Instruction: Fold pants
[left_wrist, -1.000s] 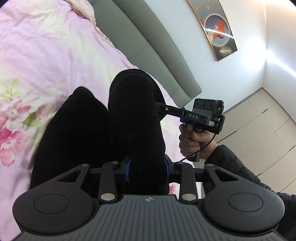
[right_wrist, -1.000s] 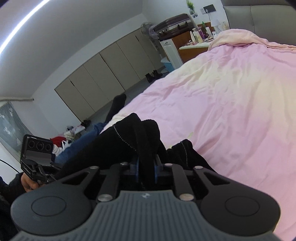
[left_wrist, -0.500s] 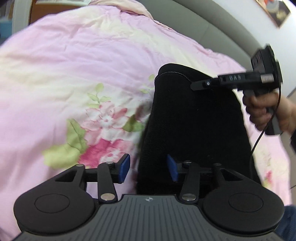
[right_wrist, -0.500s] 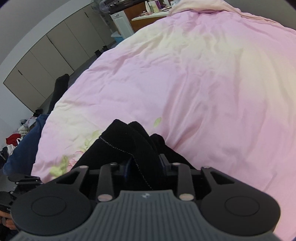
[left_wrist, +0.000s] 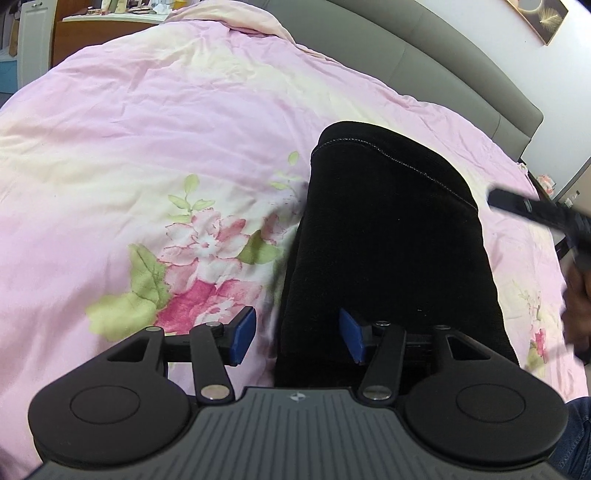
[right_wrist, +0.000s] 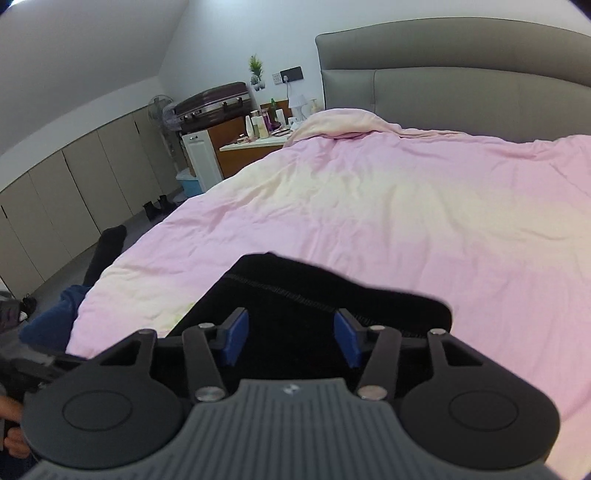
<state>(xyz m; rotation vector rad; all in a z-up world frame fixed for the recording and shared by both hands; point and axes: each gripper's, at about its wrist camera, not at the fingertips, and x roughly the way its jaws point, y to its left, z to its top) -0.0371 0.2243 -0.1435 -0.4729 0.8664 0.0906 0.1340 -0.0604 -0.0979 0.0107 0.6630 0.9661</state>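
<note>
The left tongs (left_wrist: 297, 334) have blue pads (left_wrist: 243, 334) that stand apart, and they are opening wider. The near edge of the folded black pants (left_wrist: 391, 236) lies between them, but the pads do not press on it. One pad is over the bed cover and the other is over the black cloth.

The right tongs (right_wrist: 290, 336) are opening too. Their blue pads (right_wrist: 234, 341) are apart, with the black pants (right_wrist: 295, 295) lying under and between them. The pads do not squeeze the cloth.

The pants lie flat on the pink bed cover with pink flowers and green leaves (left_wrist: 147, 147), near the close edge of the bed. They make a long dark shape, and a line of light stitches runs along the far end (left_wrist: 388, 153).

In the left view, the right tongs show as a dark blur at the right edge, with a blurry hand (left_wrist: 578, 302) under them.

Farther off, the pink cover is wrinkled and turns pale yellow in the middle. Behind it stands a grey padded headboard (right_wrist: 461, 81). Beside the bed is a brown desk with bottles on it (right_wrist: 255, 140), and a dark suitcase (right_wrist: 214, 105) sits up high next to it.
</note>
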